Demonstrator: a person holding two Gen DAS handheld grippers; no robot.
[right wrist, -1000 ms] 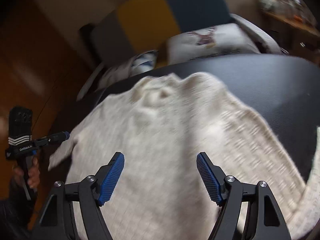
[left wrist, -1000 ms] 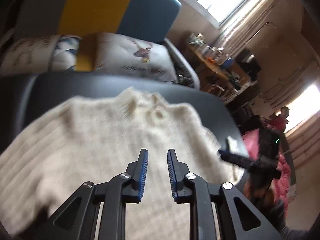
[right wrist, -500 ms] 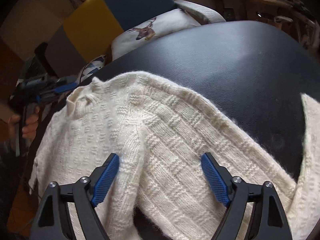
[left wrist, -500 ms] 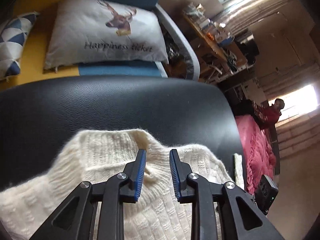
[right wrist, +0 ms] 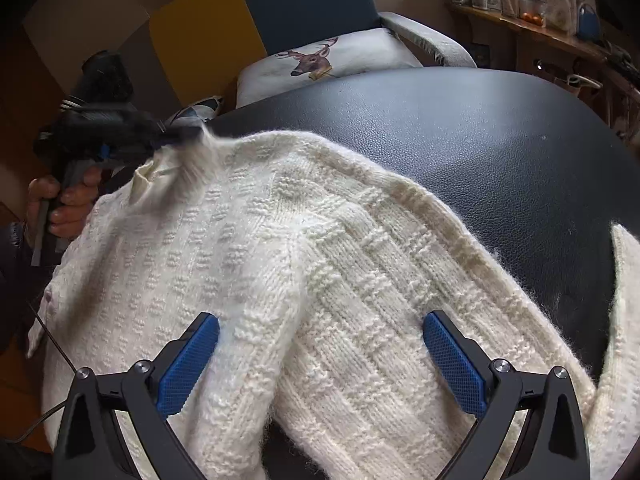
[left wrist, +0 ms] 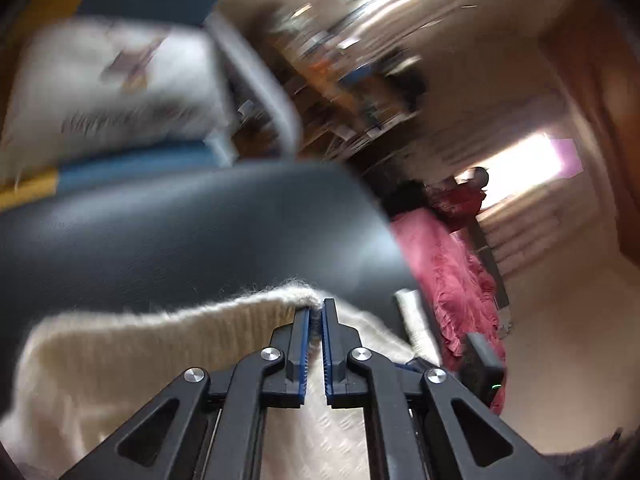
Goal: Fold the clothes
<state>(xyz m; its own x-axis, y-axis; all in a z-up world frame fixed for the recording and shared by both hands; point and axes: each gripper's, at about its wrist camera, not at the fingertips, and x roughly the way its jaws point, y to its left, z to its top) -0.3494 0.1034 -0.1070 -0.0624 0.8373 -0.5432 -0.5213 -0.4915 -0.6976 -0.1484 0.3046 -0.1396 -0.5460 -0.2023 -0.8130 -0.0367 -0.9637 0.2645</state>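
A cream knitted sweater lies spread on a black leather surface. My left gripper is shut on the sweater's far edge by the collar, with wool pinched between its blue pads. In the right wrist view the left gripper shows at the collar, held by a person's hand, and the knit rises toward its tips. My right gripper hovers over the seam where the sleeve meets the body. Its jaws are opening wide. The knit lies below and between them, and the pads do not press on it.
Behind the black surface stands a yellow and blue armchair with a deer pillow. A cluttered wooden shelf runs at the far right. Pink cloth hangs beyond the surface's right edge, and a person in red stands far off.
My left gripper came forward to the collar edge and shut on it, lifting the knit a little. My right gripper's jaws spread wider and sank toward the sleeve.
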